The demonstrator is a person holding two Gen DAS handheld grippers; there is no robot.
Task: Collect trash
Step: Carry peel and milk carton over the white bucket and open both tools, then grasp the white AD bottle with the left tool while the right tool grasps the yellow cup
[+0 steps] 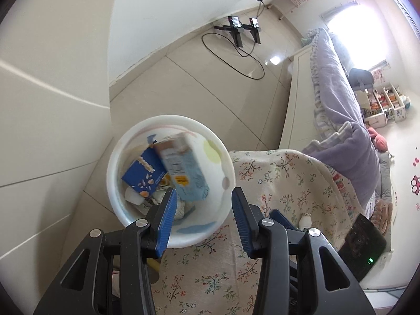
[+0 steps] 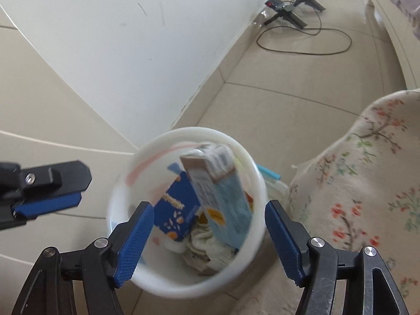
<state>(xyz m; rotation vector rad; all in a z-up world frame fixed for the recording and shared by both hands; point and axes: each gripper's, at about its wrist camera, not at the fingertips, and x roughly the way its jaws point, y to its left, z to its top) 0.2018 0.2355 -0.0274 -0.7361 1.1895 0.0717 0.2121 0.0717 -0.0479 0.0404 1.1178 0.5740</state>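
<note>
Both my grippers hang over the round white plastic waste bin point(image 1: 168, 225) on the beige tiled floor point(image 1: 210, 78), just left of the bed's cream floral bedspread point(image 1: 283, 183). My left gripper point(image 1: 202, 207) has its blue-padded fingers point(image 1: 168, 218) released with nothing between them, and my right gripper point(image 2: 210, 225) stands spread wide and empty too, its fingers point(image 2: 136, 239) framing the bin's mouth. Inside, a pale blue cardboard carton point(image 2: 225, 204), blurred, leans upright against a dark blue snack box point(image 2: 176, 210) on its left, with crumpled whitish paper point(image 2: 207, 249) beneath them at the near side.
</note>
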